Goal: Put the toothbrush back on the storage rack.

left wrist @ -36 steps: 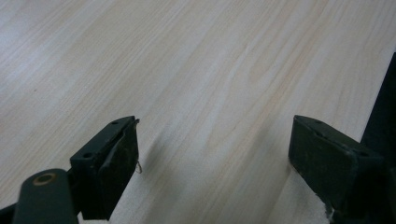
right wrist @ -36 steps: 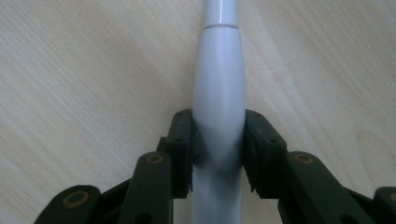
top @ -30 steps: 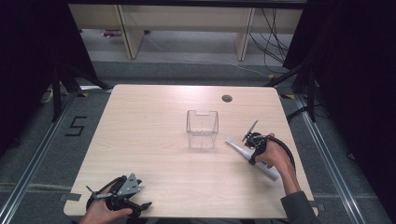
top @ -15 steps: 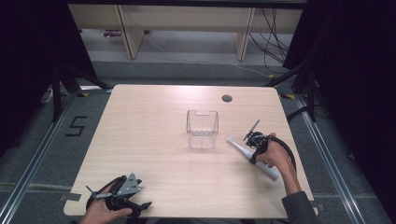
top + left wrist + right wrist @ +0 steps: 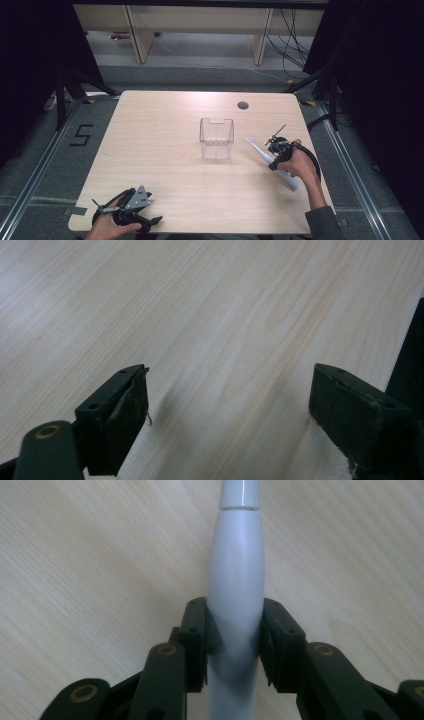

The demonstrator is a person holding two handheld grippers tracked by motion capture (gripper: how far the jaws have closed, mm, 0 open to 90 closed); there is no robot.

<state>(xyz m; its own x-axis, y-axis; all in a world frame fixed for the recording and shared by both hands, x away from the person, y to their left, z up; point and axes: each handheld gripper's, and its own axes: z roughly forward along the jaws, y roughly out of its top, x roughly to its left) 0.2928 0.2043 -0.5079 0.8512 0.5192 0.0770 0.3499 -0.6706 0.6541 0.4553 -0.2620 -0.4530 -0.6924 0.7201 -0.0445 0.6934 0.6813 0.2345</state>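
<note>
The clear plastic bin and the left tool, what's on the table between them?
Nothing: in the high view only bare wood table runs from the clear bin to the left tool.

White toothbrush, clear bin, pale wood-grain table

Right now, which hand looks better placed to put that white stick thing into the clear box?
The right. Its tool is already clamped on the white handle, just beside the clear box. The left tool sits open at the table's near edge.
</note>
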